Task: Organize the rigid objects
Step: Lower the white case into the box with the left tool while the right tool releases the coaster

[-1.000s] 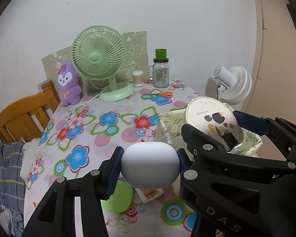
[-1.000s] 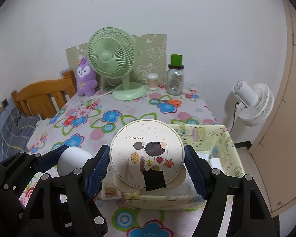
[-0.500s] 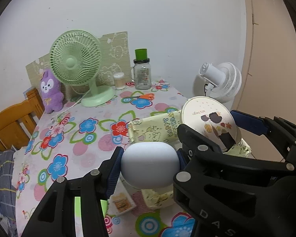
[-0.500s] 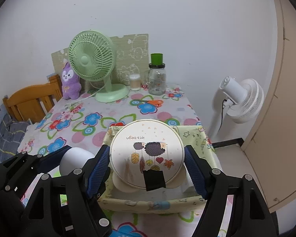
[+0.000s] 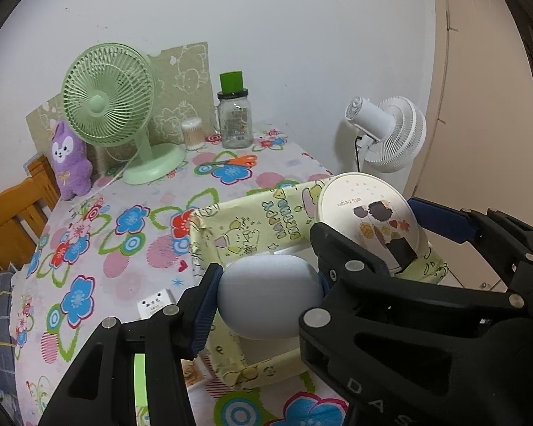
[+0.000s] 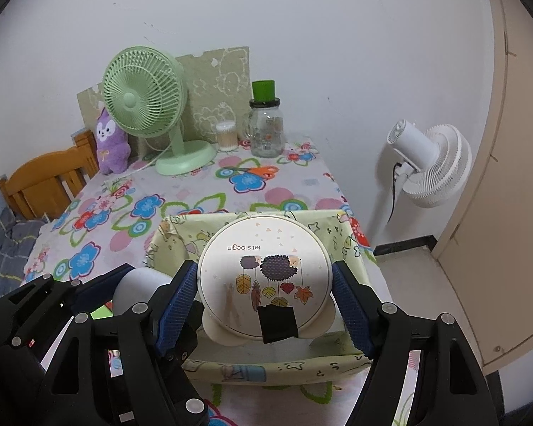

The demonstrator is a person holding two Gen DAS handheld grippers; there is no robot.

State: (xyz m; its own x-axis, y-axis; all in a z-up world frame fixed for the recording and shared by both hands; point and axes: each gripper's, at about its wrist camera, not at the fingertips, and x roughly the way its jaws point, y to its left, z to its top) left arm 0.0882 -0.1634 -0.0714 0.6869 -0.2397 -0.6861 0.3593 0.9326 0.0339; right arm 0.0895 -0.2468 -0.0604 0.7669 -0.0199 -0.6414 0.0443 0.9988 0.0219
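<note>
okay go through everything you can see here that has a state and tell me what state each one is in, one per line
left gripper: shut on the white egg-shaped object
right gripper: shut on the round hedgehog case, held above the fabric bin
fabric bin: open-topped
glass jar: upright, lid on
green desk fan: upright
orange scissors: lying flat, closed

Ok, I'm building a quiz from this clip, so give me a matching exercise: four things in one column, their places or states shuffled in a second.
Things:
1. round tin
2. pale egg-shaped thing
3. scissors
4. purple plush toy

Places:
A. lying flat on the tablecloth
B. clamped in the left gripper
C. standing beside the green fan
D. clamped in the right gripper, over the fabric bin

Pairs: 1-D, 2-B, 3-A, 4-C
</note>
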